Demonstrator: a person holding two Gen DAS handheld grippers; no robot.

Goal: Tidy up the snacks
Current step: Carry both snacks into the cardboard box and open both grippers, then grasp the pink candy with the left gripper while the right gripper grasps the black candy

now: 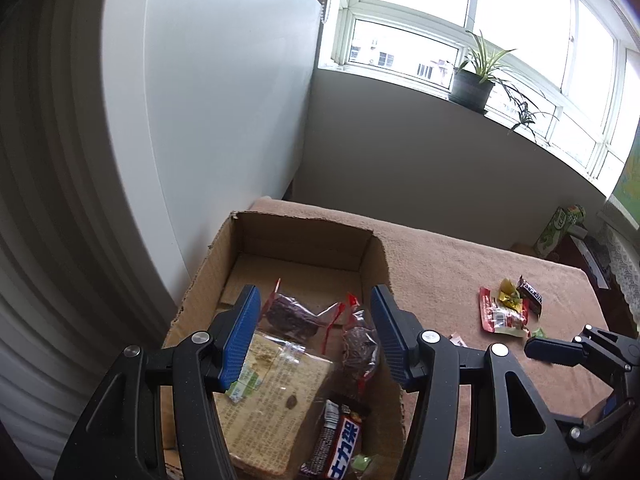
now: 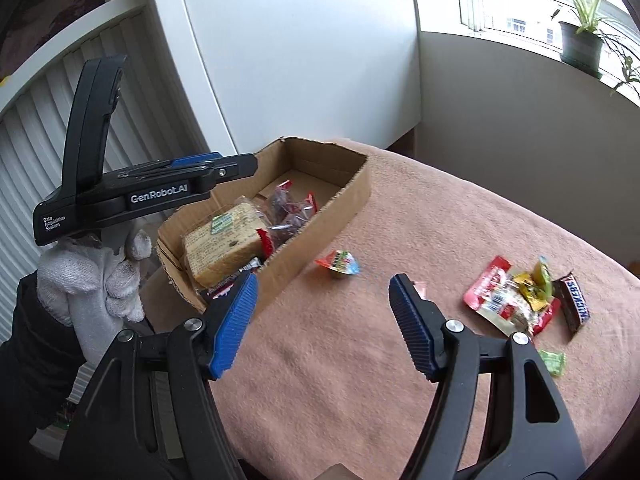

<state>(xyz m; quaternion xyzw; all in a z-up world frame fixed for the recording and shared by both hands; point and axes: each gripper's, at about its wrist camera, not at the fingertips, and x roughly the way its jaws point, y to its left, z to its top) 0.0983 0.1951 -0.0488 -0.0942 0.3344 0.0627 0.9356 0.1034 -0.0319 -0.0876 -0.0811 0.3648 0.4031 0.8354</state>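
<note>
An open cardboard box (image 1: 312, 240) (image 2: 344, 204) sits on the table's left side. It holds a tan biscuit pack (image 1: 276, 400) (image 2: 224, 248), dark snacks in clear red-edged bags (image 1: 292, 312) (image 2: 288, 212) and a Snickers bar (image 1: 340, 444). My left gripper (image 1: 314, 332) is open and empty, hovering above the box. My right gripper (image 2: 324, 316) is open and empty over the table, just short of a small jelly cup (image 2: 339, 265). To the right lie a red-and-clear snack bag (image 2: 500, 304) (image 1: 500, 314), a yellow candy (image 2: 534, 290), a Snickers bar (image 2: 574, 300) (image 1: 530, 294) and a green candy (image 2: 554, 362).
The table wears a pinkish-brown cloth (image 2: 360, 360). A white cabinet (image 1: 208, 100) stands behind the box. A potted plant (image 1: 476, 80) sits on the windowsill. A green carton (image 1: 558, 232) stands at the far right table edge.
</note>
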